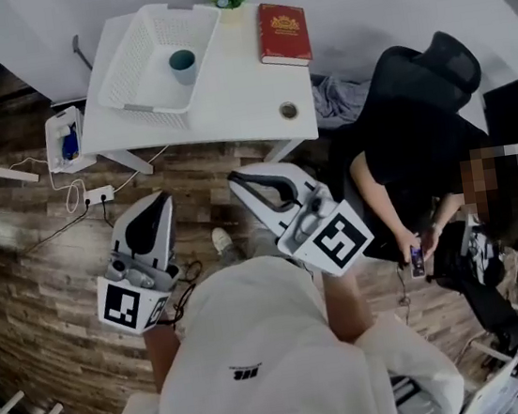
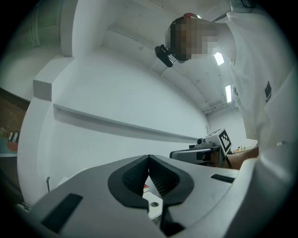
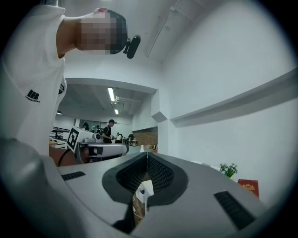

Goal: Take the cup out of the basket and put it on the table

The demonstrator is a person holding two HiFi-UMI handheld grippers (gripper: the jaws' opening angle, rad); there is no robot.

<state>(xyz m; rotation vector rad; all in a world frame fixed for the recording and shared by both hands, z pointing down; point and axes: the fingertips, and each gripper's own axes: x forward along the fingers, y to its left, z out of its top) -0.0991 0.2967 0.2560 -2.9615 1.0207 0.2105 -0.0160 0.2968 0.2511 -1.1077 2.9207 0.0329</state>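
Cup [image 1: 183,65] in basket [image 1: 123,66]; book [image 1: 282,32] title illegible

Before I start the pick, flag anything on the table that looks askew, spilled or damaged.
Only the white basket looks off: it sits skewed to the edges of the table, close to its left side. The teal cup inside stands upright, and nothing looks spilled or damaged.

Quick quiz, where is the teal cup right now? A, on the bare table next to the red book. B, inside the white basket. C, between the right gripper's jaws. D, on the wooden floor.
B: in the head view the teal cup stands upright inside the white basket, which sits on the table.
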